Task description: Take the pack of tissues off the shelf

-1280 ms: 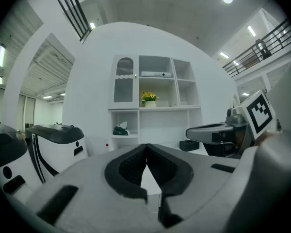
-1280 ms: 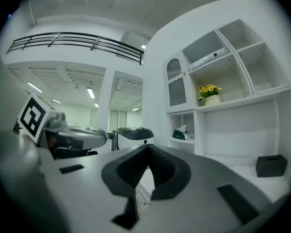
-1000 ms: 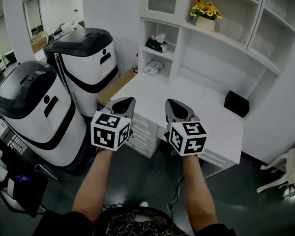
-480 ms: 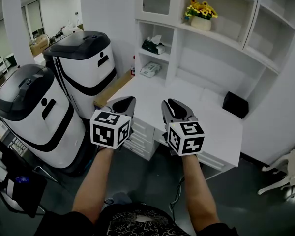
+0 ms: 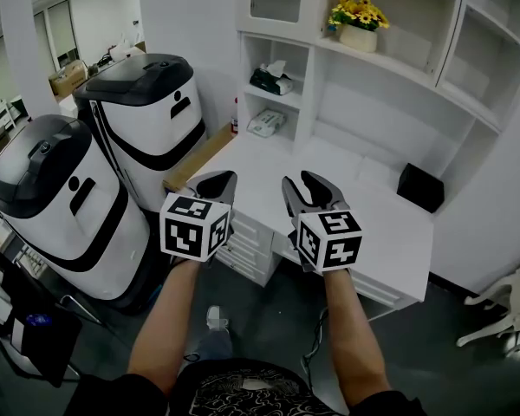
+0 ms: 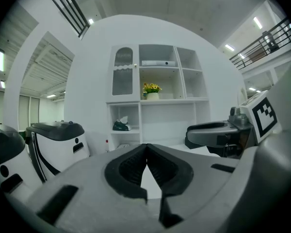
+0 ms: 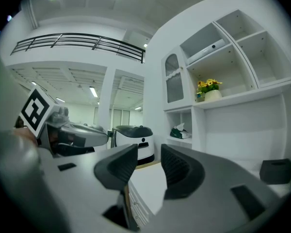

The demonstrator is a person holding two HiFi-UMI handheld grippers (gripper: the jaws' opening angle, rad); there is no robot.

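Observation:
The pack of tissues [image 5: 273, 78] is dark green with a white tissue sticking up. It lies on the upper small shelf of the white unit, far beyond both grippers. It also shows small in the left gripper view [image 6: 120, 125] and the right gripper view [image 7: 179, 131]. My left gripper [image 5: 215, 184] hovers over the desk's near edge, its jaws closed together and empty [image 6: 146, 153]. My right gripper [image 5: 308, 185] hovers beside it. Its jaws are opening, with a gap and nothing between them [image 7: 149, 163].
A white desk [image 5: 390, 232] with drawers stands below the shelves. A white packet [image 5: 266, 123] lies on the lower small shelf, and a black box [image 5: 419, 186] at the desk's back right. Yellow flowers [image 5: 357, 24] stand higher up. Two white-and-black machines [image 5: 56, 198] stand left.
The right gripper's jaws have parted from shut to a clear gap. Both grippers have stayed over the desk edge. The left gripper remains shut.

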